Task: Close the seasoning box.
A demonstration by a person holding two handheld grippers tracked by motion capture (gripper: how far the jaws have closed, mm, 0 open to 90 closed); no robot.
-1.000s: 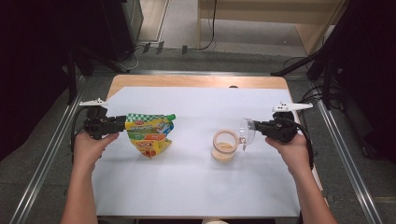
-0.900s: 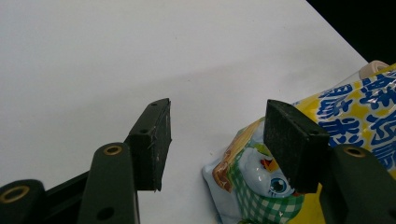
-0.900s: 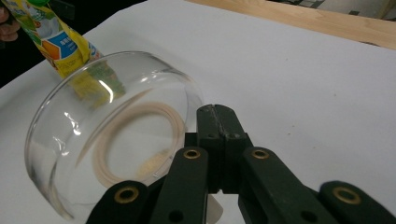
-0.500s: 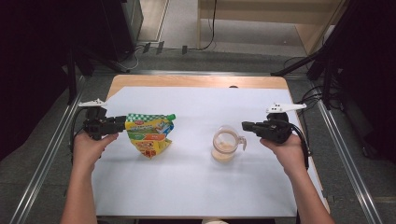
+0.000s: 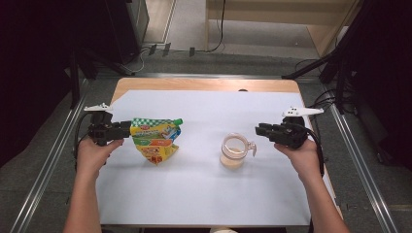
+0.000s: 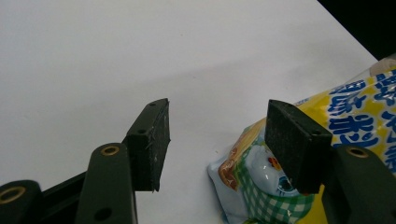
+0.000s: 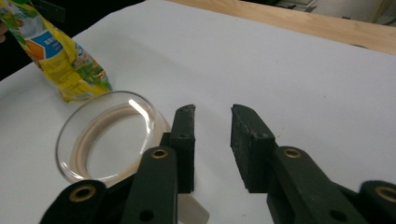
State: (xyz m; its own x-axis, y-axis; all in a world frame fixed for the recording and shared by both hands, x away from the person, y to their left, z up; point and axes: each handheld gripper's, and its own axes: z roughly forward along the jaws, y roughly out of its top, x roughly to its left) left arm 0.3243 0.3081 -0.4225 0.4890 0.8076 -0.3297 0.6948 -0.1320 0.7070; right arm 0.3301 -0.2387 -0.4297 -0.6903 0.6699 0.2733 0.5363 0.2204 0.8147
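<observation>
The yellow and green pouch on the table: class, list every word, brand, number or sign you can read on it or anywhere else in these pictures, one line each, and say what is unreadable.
Nothing can be quoted with confidence.
Pouch: large blue characters on yellow in the left gripper view, cropped and not readable.
Pouch, smaller print in the right gripper view: too small and blurred.
Glass cup: no lettering visible.

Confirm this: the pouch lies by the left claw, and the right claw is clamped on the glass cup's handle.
Not quite. The right claw is not clamped on the handle: the right gripper view shows its jaws apart with nothing between them, having just been opening, and the cup sits beside them. The pouch does lie by the left claw.
</observation>
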